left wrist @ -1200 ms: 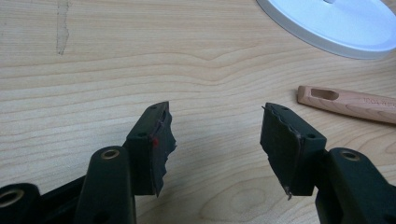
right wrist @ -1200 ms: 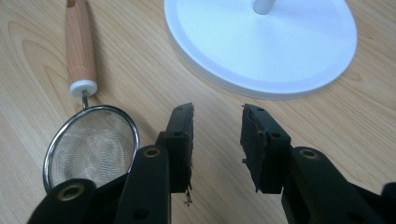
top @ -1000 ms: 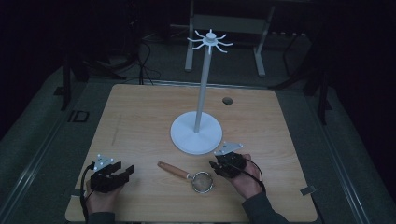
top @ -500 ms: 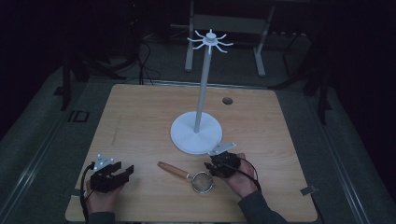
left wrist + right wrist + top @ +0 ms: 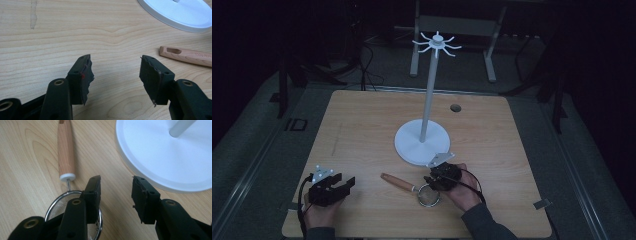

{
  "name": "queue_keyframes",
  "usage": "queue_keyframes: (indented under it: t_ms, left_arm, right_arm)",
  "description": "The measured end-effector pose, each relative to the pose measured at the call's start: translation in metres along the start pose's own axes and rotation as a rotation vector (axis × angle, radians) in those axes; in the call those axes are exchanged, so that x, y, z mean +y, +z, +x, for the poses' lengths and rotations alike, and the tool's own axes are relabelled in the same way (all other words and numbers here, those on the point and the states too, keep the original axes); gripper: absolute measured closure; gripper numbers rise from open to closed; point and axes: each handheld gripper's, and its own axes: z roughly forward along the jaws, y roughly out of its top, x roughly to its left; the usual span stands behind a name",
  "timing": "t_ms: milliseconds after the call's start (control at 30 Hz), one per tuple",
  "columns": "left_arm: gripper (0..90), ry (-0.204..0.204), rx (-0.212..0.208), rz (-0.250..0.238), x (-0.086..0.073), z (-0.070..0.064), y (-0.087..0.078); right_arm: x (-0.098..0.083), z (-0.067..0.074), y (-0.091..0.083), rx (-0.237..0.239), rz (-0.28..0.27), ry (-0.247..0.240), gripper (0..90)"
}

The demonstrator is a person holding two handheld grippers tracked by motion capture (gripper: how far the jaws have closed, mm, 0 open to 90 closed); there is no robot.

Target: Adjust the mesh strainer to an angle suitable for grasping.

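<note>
Right gripper, jaws just opening and empty, hovers over the strainer beside the stand, likely lining up a grasp; left gripper rests open.

Both claws were matte black, the left claw and right claw each topped by a grey three-cornered plate, with brass-ringed screw holes, ragged pads, black cables; dark sleeves.

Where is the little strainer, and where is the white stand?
strainer (image 5: 65, 157): right gripper view, on its wooden handle.
white stand (image 5: 412, 145): high view, on its round base.
</note>
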Motion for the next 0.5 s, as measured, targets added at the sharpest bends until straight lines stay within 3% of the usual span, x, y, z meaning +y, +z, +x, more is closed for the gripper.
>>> queue_keyframes:
  t_ms: [500]
  left_arm:
    - [43.3, -0.002, -0.001, 0.0, 0.0, 0.0, 0.0]
  right_arm:
    - [0.01, 0.01, 0.011, 0.023, 0.034, -0.057, 52.2]
